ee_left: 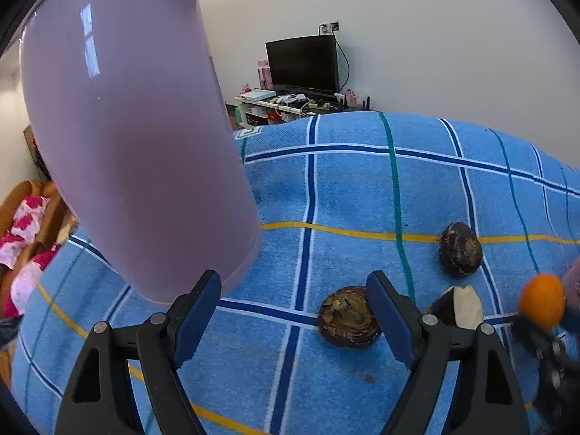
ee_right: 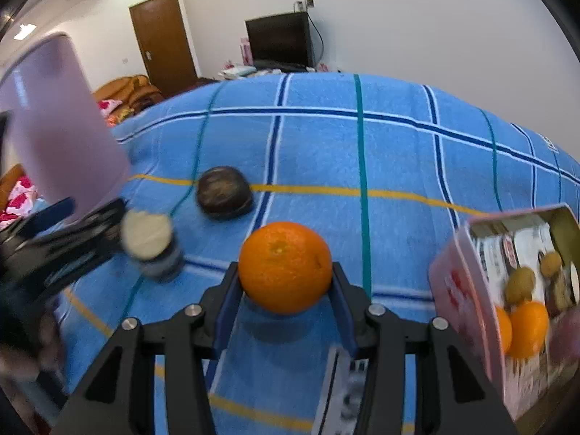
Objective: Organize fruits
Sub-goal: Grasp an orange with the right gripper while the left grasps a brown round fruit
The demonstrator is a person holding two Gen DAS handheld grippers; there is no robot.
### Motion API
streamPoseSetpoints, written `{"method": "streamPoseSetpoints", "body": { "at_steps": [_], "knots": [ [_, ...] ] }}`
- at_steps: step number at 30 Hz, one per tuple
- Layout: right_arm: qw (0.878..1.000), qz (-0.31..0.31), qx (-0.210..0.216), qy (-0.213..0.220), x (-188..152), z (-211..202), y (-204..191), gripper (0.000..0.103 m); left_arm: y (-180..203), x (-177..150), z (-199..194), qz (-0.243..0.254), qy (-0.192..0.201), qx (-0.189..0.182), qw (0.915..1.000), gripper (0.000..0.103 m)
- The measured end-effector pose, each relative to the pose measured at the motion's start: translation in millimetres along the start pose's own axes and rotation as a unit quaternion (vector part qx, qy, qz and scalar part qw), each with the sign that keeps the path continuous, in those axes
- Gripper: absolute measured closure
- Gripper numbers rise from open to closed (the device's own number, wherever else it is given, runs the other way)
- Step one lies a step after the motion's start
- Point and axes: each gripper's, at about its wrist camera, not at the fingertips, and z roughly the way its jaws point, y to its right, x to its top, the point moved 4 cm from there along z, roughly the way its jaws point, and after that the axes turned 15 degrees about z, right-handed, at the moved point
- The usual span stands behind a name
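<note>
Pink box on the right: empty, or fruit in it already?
Not empty. The right wrist view shows the box already holding oranges and smaller yellowish fruit.

Both fisheye views were bright and evenly lit by ceiling lights [ee_right: 25, 31] at ten o'clock, with black vignetting and bowed lines at the rims. Window glare streaked the glossy lilac plastic container [ee_left: 90, 41]. Motion blur smeared the right view's edges, and a soft shadow lay under the round orange fruit [ee_right: 285, 266].

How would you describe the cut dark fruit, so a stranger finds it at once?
Look at the blue checked blanket. Three dark round fruits lie near its yellow stripe; the cut dark fruit is nearest the orange. Only it shows pale flesh.
</note>
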Motion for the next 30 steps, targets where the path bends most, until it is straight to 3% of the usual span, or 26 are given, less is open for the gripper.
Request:
{"method": "streamPoseSetpoints", "body": {
  "at_steps": [4,9,11,13,14,16,17,21,25,28,30],
  "knots": [
    [1.0,-0.004,0.027,0.013,-17,-25,4,0.053,5,-1,0,-0.004,-0.001,-0.016,0.9999,0.02],
    [0.998,0.009,0.056,0.042,-21,-47,7,0.053,21,-1,13,0.005,-0.028,-0.069,0.9972,0.02],
    [0.997,0.018,0.062,0.04,-21,-48,10,0.053,18,-4,24,-0.01,-0.052,-0.086,0.9948,0.02],
    [0.997,0.03,0.068,0.032,-22,-48,15,0.053,14,-5,23,-0.028,-0.042,-0.1,0.9937,0.02],
    [0.997,0.035,0.069,0.03,-23,-46,15,0.053,12,-6,22,-0.034,-0.039,-0.103,0.9933,0.022],
    [0.996,0.048,0.073,0.026,-21,-42,18,0.053,8,-6,21,-0.047,-0.035,-0.098,0.9935,0.051],
    [0.995,0.053,0.076,0.024,-21,-42,20,0.053,8,-7,21,-0.052,-0.031,-0.106,0.9925,0.058],
    [0.994,0.051,0.087,0.032,-18,-45,17,0.053,3,-8,20,-0.076,-0.021,-0.119,0.9897,0.062],
    [0.993,0.04,0.1,0.055,-18,-55,13,0.053,1,-8,3,-0.083,0.012,-0.1,0.9915,0.062],
    [0.99,0.022,0.097,0.101,-17,-72,10,0.053,3,1,-28,-0.062,0.082,-0.05,0.9935,0.062],
    [0.986,0.003,0.085,0.143,-15,-83,7,0.053,6,7,-45,-0.051,0.127,-0.032,0.99,0.062]
  ]
}}
